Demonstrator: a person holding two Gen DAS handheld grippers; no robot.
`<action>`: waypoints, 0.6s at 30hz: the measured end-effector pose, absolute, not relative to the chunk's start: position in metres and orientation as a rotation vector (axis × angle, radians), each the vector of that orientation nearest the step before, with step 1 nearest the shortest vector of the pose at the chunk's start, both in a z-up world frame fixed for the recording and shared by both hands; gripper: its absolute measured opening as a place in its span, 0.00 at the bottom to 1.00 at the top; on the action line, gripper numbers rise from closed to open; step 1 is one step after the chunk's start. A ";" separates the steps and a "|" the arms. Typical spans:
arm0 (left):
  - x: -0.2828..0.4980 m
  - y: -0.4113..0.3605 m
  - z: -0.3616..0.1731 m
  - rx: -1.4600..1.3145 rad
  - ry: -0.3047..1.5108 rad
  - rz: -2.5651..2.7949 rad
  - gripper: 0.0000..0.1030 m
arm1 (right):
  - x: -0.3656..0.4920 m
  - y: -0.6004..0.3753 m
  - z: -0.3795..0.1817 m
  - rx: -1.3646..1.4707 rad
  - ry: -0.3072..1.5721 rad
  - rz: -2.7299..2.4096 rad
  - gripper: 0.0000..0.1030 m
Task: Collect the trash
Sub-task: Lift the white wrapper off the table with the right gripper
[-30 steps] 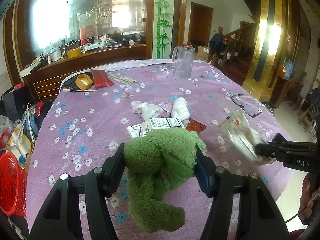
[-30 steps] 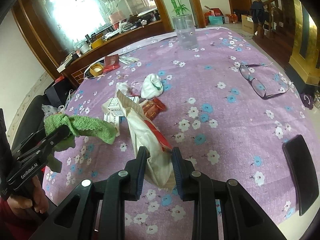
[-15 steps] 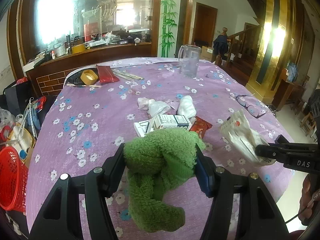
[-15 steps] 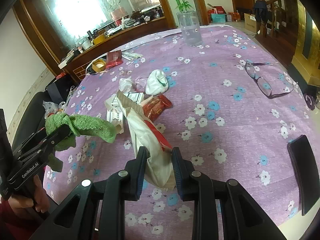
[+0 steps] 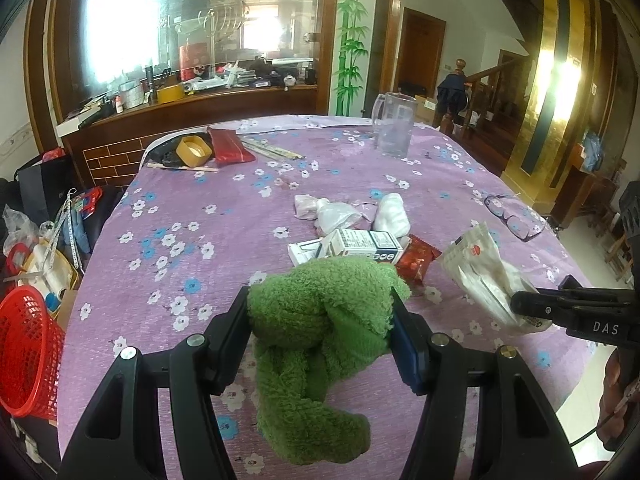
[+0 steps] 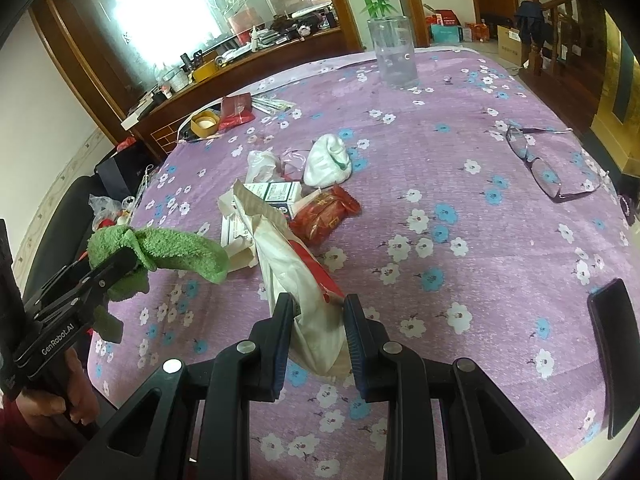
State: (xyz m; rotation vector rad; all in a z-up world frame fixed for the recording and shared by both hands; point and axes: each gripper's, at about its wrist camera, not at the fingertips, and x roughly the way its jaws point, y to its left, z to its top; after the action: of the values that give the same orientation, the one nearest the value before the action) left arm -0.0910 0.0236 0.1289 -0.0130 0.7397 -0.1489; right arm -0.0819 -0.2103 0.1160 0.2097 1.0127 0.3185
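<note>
At six o'clock above the surface (image 6: 500, 208), the right tongs (image 6: 316, 320) pinched a white wrapper (image 6: 288, 256) by one end; it could slip. The left tongs (image 5: 320, 320) clamped a green cloth (image 5: 320, 320); its tail could drag the litter pile (image 5: 360, 236) at twelve o'clock.

- I had a table (image 5: 192, 216) under a purple flowered cloth filling both views.
- Behind it ran a dark wooden counter (image 5: 200, 108) cluttered with small items, glass partition (image 5: 168, 32) above blown out by daylight.
- A bamboo painting (image 5: 352, 36) climbed the white wall strip.
- To the right I saw a brown door (image 5: 420, 56), a wooden stair rail (image 6: 548, 12) and gold panelling (image 5: 556, 80).
</note>
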 end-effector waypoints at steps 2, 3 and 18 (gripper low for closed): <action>-0.092 0.027 0.129 -0.014 0.738 -0.142 0.60 | -0.080 -0.207 0.115 0.208 1.015 0.325 0.27; -0.093 0.029 0.129 -0.016 0.738 -0.137 0.60 | -0.079 -0.205 0.115 0.208 1.017 0.328 0.27; -0.108 0.079 0.136 -0.063 0.718 -0.019 0.60 | -0.062 -0.161 0.123 0.166 1.023 0.436 0.27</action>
State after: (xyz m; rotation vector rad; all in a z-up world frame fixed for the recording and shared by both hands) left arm -0.1080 0.0785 0.1361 -0.0633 0.7182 -0.0188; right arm -0.0617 -0.1608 0.1229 0.1665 1.0227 0.4364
